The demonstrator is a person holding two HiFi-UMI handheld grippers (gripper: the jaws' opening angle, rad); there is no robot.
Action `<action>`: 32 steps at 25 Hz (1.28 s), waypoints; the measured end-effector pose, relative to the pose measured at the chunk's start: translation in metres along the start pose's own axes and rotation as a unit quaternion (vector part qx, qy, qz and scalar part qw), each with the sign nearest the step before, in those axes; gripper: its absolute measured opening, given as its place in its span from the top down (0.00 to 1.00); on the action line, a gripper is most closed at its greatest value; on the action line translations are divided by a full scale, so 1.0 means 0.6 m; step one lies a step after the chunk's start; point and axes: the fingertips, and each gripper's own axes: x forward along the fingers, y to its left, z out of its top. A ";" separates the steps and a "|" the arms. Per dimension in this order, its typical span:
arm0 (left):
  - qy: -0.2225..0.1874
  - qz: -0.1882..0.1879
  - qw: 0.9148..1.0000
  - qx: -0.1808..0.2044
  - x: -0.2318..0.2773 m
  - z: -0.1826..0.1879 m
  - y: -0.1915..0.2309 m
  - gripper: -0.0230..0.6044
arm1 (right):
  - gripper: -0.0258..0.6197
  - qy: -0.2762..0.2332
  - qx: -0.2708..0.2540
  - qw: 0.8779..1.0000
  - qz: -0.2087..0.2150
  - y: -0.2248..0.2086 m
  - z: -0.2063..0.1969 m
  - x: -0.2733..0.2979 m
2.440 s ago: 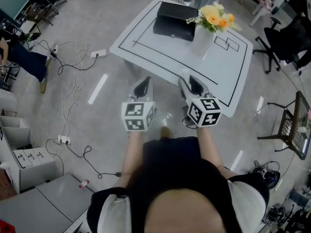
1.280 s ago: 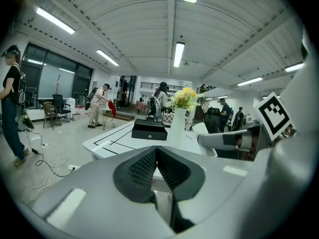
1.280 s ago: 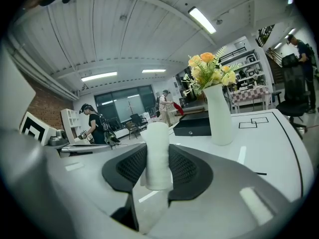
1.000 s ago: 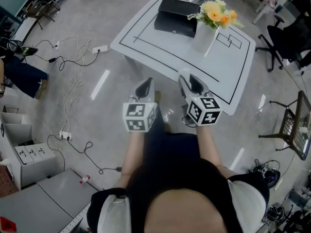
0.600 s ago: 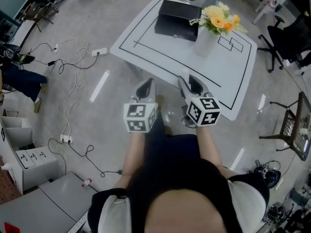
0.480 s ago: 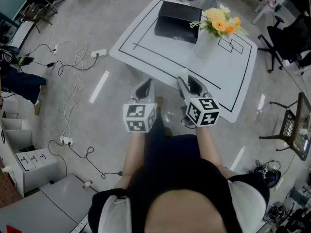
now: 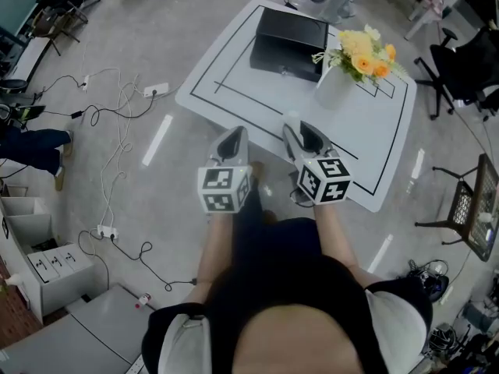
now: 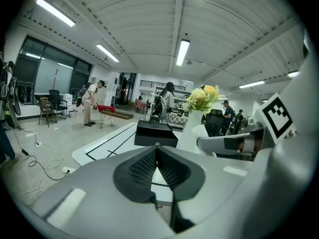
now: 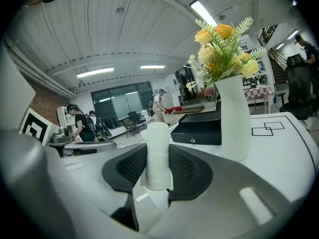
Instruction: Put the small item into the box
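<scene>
I see the right gripper (image 9: pixel 158 171) half-open, pads pressing both sides of an upright white cylinder (image 9: pixel 158 143). Left gripper (image 8: pixel 156 153): jaw tips together, nothing between them.

vase (image 7: pixel 333 86): white, yellow flowers, on table (image 7: pixel 355 142) | office chair (image 7: pixel 465 59): beside table

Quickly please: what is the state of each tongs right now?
Left tongs: closed, nothing between them.
Right tongs: closed on a small white cylinder.
</scene>
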 end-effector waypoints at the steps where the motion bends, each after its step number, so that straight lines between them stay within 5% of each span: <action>1: 0.001 -0.001 1.000 0.000 0.007 0.003 0.005 0.95 | 0.75 0.001 0.001 1.000 -0.001 -0.003 0.003 0.008; 32: 0.022 -0.021 0.999 -0.010 0.184 0.077 0.145 0.95 | 0.75 0.018 0.008 0.999 -0.027 -0.045 0.079 0.215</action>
